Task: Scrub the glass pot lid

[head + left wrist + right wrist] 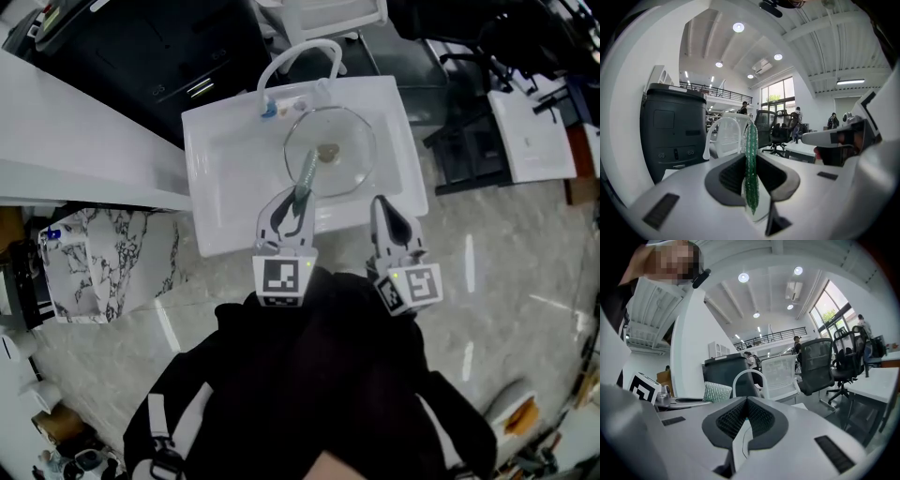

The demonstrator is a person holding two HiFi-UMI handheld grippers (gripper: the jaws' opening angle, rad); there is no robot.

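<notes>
The round glass pot lid (pixel 330 150) lies flat in the white sink (pixel 217 159), its knob in the middle. My left gripper (pixel 298 200) is at the lid's near edge, shut on a green scrubbing pad (pixel 306 172) that reaches onto the glass. In the left gripper view the pad (pixel 751 164) stands edge-on between the jaws of this gripper (pixel 751 176). To the right, over the sink's front rim, my right gripper (pixel 384 206) is shut with nothing in it. Its own view shows the gripper (pixel 746 403) with jaws meeting and the pad (pixel 716 392) at left. Neither gripper view shows the lid.
A white arched faucet (pixel 298 54) rises at the sink's back edge, with small taps (pixel 270 110) below it. A white counter (pixel 75 141) runs to the left and a marbled box (pixel 103 253) stands under it. Office chairs (pixel 820 366) and a dark bin (pixel 675 136) stand behind.
</notes>
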